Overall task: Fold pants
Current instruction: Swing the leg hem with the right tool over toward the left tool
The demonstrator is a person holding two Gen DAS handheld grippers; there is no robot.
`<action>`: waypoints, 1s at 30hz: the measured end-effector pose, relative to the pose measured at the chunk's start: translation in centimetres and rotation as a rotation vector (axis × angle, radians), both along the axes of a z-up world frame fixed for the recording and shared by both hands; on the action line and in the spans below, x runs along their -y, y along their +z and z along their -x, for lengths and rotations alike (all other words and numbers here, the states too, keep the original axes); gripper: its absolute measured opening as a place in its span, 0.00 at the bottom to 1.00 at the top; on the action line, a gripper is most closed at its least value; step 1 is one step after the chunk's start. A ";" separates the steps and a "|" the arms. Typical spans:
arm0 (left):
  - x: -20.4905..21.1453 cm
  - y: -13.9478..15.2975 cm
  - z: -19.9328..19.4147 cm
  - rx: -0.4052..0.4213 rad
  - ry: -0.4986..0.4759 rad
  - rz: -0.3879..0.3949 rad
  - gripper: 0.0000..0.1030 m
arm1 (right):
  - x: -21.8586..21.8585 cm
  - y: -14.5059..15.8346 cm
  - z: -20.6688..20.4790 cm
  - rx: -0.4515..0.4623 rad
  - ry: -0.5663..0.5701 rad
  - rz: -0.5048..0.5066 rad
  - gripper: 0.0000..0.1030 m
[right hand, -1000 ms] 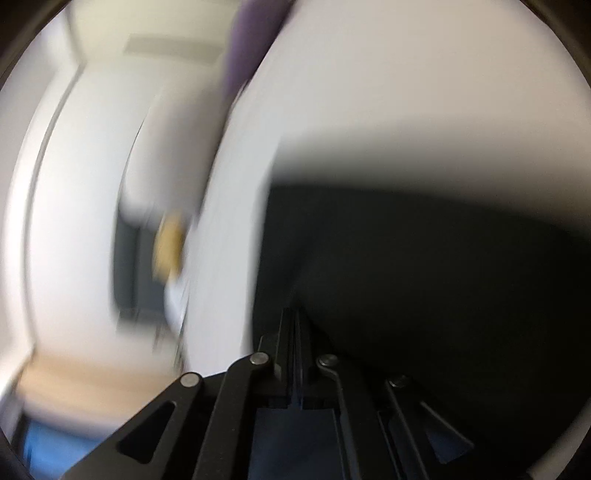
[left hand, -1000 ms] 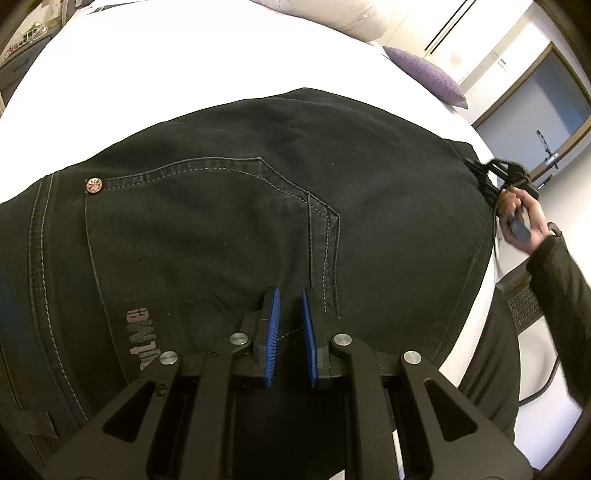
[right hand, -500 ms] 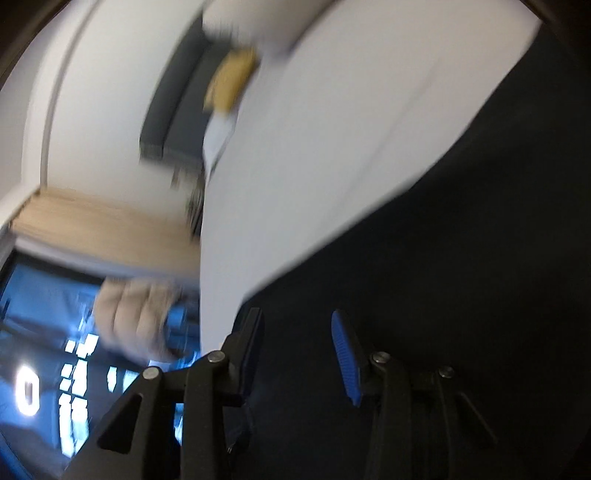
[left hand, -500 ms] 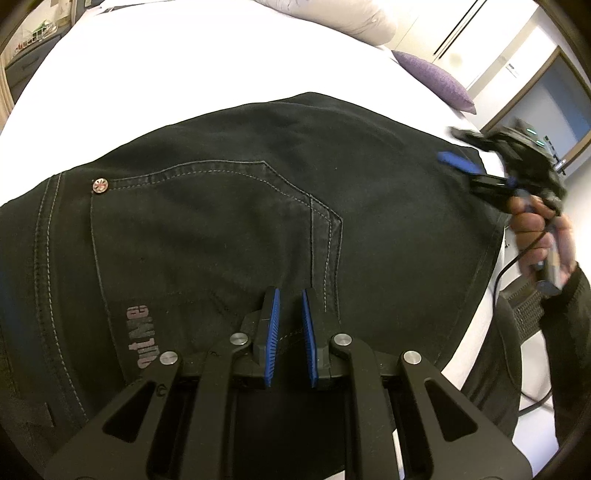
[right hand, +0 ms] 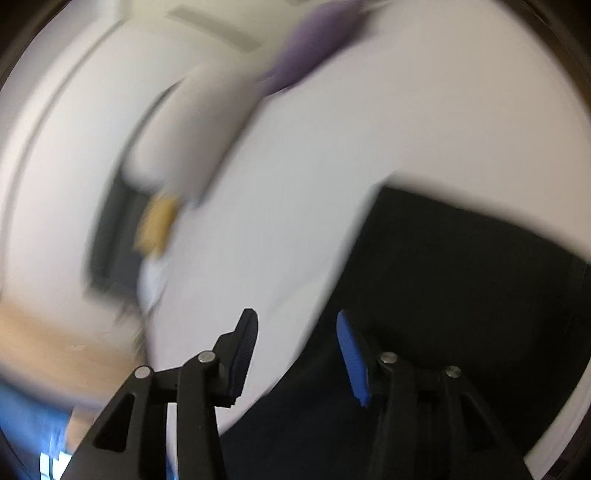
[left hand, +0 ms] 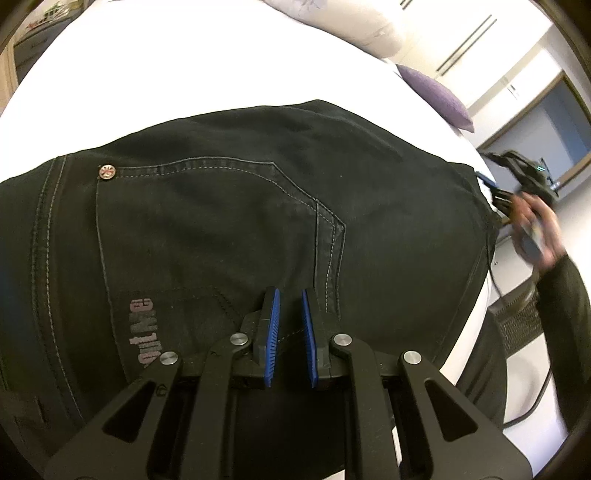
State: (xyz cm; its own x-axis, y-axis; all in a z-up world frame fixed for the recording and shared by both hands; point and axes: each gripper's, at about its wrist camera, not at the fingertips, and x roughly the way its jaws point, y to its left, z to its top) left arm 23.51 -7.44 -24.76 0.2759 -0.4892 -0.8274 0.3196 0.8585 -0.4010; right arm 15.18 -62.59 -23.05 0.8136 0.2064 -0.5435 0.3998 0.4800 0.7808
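While your left gripper [left hand: 290,302] hangs low over the black jeans [left hand: 229,229], its blue fingers [left hand: 272,325] stand narrow, a slim gap between them; whether they pinch any denim you cannot tell from this view; the jeans lie folded and spread across the white bed [left hand: 184,62], back pocket up, a metal rivet [left hand: 107,172] at the pocket's far left corner; at the right edge of the jeans your right hand [left hand: 535,232] carries the right gripper [right hand: 297,332]; its fingers [right hand: 351,354] are opening, fairly wide, with nothing between them, the bed and the dark cloth beneath; a purple cushion [left hand: 437,96] and a white pillow [left hand: 343,22] sit at the far side; the right view is blurred.
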 end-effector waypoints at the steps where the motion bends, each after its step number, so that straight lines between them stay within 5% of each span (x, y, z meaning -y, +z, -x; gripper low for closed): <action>1: 0.2 0.3 0.1 0.001 0.007 -0.010 0.12 | -2.7 0.5 0.5 0.041 0.112 -0.020 0.47; 4: 1.2 1.6 0.3 0.015 -0.006 0.011 0.13 | -9.1 -0.5 2.0 0.056 0.355 -0.067 0.47; 6: 2.5 2.5 0.2 0.044 -0.038 0.013 0.13 | -12.2 -3.2 3.0 -0.017 0.418 -0.098 0.44; 7: 3.1 2.6 0.0 0.047 -0.053 0.011 0.13 | -12.3 -4.5 3.6 -0.050 0.410 -0.095 0.16; 8: 3.9 2.6 -0.4 0.050 -0.067 0.015 0.13 | -11.4 -5.5 4.4 -0.081 0.373 -0.085 0.00; 10: 5.2 2.5 -1.1 0.061 -0.087 0.013 0.13 | -10.0 -6.2 4.8 -0.050 0.311 -0.189 0.00; 13: 6.2 1.4 -2.9 0.038 -0.073 0.030 0.13 | -6.6 -5.1 6.5 -0.065 0.174 -0.071 0.00; 16: 5.7 0.3 -4.5 -0.003 -0.044 0.063 0.12 | -0.2 -7.0 7.6 -0.033 0.010 -0.169 0.00; 21: 2.9 -0.4 -3.0 0.005 -0.036 0.104 0.12 | 6.3 -6.2 11.1 -0.077 -0.192 -0.113 0.00; 24: 1.0 -0.2 -0.9 0.029 -0.009 0.045 0.12 | 5.3 -3.9 10.6 -0.140 -0.170 0.011 0.04; 30: 2.6 3.8 -0.5 0.220 -0.034 -0.200 0.13 | -1.6 -2.0 6.8 -0.044 0.110 0.021 0.12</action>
State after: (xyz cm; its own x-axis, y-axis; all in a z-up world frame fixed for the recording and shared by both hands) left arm 24.01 -10.00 -20.94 0.4456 -0.3344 -0.8304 0.4101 0.9008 -0.1427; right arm 8.35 -61.04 -25.08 0.7616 0.2814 -0.5837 0.3776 0.5394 0.7527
